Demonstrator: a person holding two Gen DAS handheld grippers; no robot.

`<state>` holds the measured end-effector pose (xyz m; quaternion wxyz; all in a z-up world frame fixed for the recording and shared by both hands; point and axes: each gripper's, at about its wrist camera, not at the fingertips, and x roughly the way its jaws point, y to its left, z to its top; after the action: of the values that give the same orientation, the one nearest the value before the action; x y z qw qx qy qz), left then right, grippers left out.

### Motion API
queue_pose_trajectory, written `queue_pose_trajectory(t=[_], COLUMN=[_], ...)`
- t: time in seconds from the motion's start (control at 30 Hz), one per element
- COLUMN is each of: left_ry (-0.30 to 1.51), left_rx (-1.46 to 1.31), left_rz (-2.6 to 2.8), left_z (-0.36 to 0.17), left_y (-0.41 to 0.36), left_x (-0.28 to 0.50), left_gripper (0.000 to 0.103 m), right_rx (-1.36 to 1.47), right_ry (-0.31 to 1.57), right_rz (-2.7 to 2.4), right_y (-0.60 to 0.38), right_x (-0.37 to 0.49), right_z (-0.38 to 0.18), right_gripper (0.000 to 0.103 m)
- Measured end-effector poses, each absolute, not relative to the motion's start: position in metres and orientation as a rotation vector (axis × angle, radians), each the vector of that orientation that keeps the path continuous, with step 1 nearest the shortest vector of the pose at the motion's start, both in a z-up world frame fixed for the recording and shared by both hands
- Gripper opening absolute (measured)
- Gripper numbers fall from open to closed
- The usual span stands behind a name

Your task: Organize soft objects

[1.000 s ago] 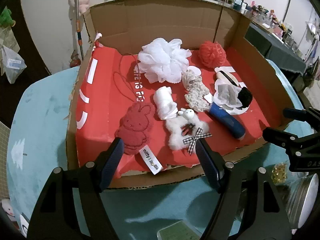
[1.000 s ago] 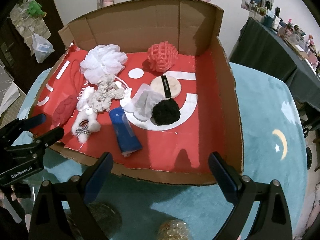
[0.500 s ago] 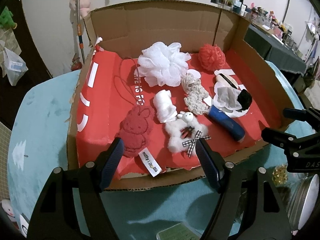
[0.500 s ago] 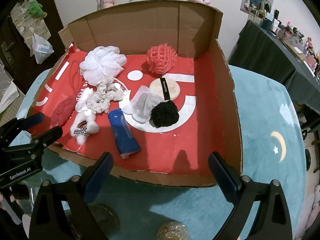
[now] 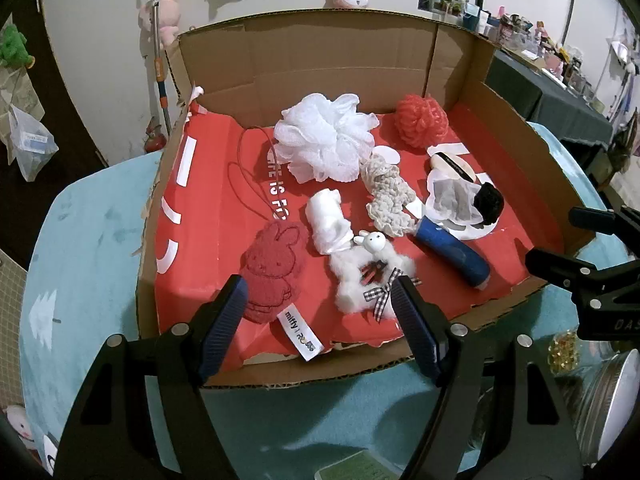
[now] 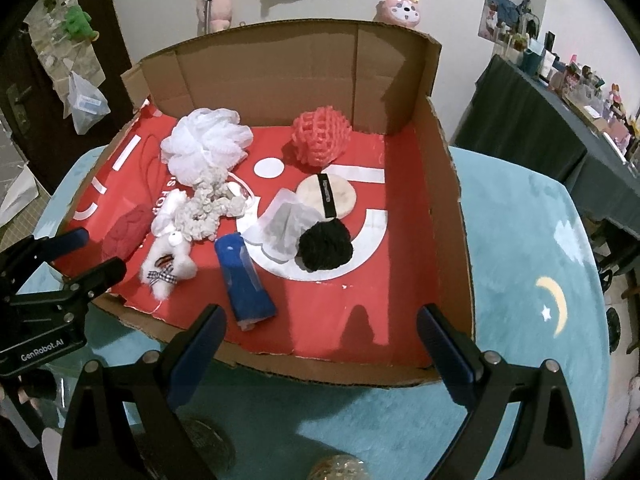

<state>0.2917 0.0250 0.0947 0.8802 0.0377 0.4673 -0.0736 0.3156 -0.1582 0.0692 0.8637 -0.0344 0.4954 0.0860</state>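
Soft objects, including a white mesh pouf point(image 5: 326, 142) and blue roll point(image 6: 245, 278), lie in a cardboard box point(image 5: 304, 56); left hand-held gripper point(image 5: 320, 320) and right hand-held gripper point(image 6: 322, 344) hover at its near edge, jaws apart, empty.

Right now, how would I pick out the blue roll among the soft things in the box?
Find the cardboard box lined with red. Near its front edge, just right of the white plush toy, lies the blue roll. It is the only blue, tube-shaped thing there; its neighbours are fluffy, white, red or black.
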Motion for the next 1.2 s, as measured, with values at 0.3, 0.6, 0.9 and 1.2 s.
queue_pose_trajectory(t=[0.3, 0.6, 0.9, 1.2], left_ry=[0.973, 0.973, 0.971, 0.971], left_rx=[0.079, 0.079, 0.078, 0.075], left_rz=[-0.152, -0.155, -0.154, -0.154], left_z=[0.0944, 0.0944, 0.0947, 0.0945], left_y=[0.0243, 0.0243, 0.0247, 0.0261], left_x=[0.2910, 0.2907, 0.2901, 0.2901], left_gripper=[0.073, 0.073, 0.073, 0.073], right_rx=[-0.077, -0.075, -0.076, -0.071], right_ry=[1.038, 1.039, 1.042, 1.045], right_rz=[0.179, 0.178, 0.178, 0.180], right_y=[-0.1567, -0.1568, -0.1565, -0.1568], right_x=[0.3159, 0.3157, 0.3153, 0.3150], right_z=[0.0682, 0.0670, 0.0654, 0.0643], right_gripper=[0.098, 0.098, 0.098, 0.098])
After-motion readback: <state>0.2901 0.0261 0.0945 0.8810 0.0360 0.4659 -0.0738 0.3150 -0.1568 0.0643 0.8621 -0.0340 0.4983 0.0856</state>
